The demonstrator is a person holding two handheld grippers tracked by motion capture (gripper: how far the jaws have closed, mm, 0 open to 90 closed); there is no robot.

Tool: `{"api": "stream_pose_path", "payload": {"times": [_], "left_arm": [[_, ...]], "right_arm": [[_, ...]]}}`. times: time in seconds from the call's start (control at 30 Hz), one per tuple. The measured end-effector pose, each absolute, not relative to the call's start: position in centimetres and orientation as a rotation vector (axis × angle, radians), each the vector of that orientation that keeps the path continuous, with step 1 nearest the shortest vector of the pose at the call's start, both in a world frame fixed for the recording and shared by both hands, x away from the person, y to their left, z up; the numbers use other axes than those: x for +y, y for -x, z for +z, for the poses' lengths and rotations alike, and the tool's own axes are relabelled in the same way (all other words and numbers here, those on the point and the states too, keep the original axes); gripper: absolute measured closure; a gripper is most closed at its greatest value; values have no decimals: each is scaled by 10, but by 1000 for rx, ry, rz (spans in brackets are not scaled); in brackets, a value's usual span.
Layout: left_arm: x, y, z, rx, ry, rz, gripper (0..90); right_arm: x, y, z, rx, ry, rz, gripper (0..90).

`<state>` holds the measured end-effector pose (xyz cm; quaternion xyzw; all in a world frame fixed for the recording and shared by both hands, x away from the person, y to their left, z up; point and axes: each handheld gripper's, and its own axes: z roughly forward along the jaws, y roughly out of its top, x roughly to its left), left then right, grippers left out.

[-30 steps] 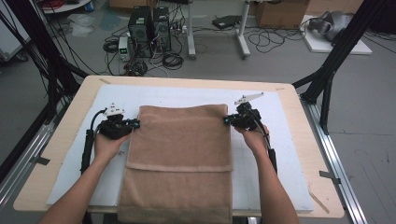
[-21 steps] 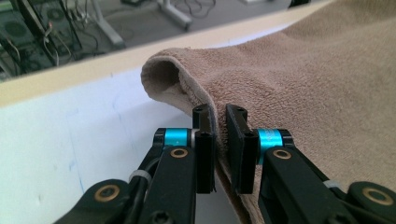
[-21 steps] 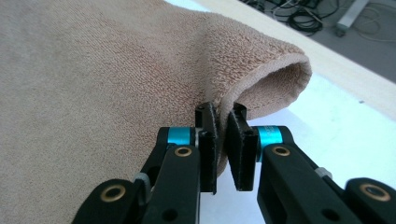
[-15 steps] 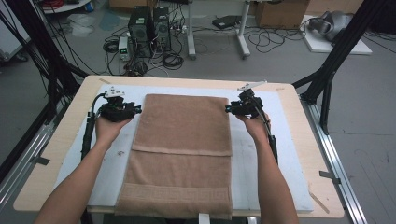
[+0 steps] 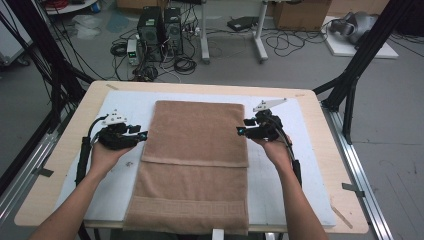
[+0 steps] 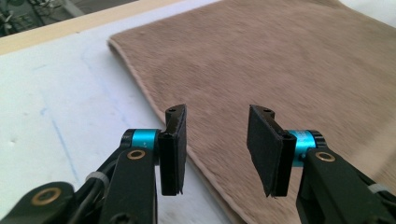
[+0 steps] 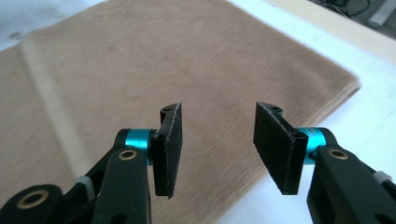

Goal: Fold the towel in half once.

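One folded tan terry towel (image 5: 195, 165) lies flat on the white table mat (image 5: 310, 165); two grippers, left (image 5: 141, 135) and right (image 5: 240, 131), flank it, jaws just opened, gripping nothing.

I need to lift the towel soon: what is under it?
The brown terry towel lies folded on a white mat covering the pale wooden table. Its upper layer hides the lower; anything between is covered.

Black claw (image 6: 217, 149), teal collars, brass screws, grey three-cornered plate, bare forearms
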<state>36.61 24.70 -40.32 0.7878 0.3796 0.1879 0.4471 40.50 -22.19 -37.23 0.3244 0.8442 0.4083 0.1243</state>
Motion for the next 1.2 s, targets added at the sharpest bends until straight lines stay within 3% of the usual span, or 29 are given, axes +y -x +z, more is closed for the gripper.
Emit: {"api": "stream_pose_path", "payload": {"times": [0.2,0.43,0.73,1.03,1.2], "left_arm": [[245,-347,-412,904,-1987,456,546],[240,-336,-424,862,-2040,421,579],[235,-339,-447,902,-2072,408,634],[229,-338,-445,909,-2079,414,837],[234,-337,-440,916,-2044,400,862]], "right_arm": [[-230,-380,-388,2478,-931,1192,525],[-230,-361,-411,2510,-931,1197,537],[-216,-365,-439,2582,-932,1117,567],[-211,-366,-439,2586,-904,1107,832],[-215,-366,-435,2581,-905,1143,849]]}}
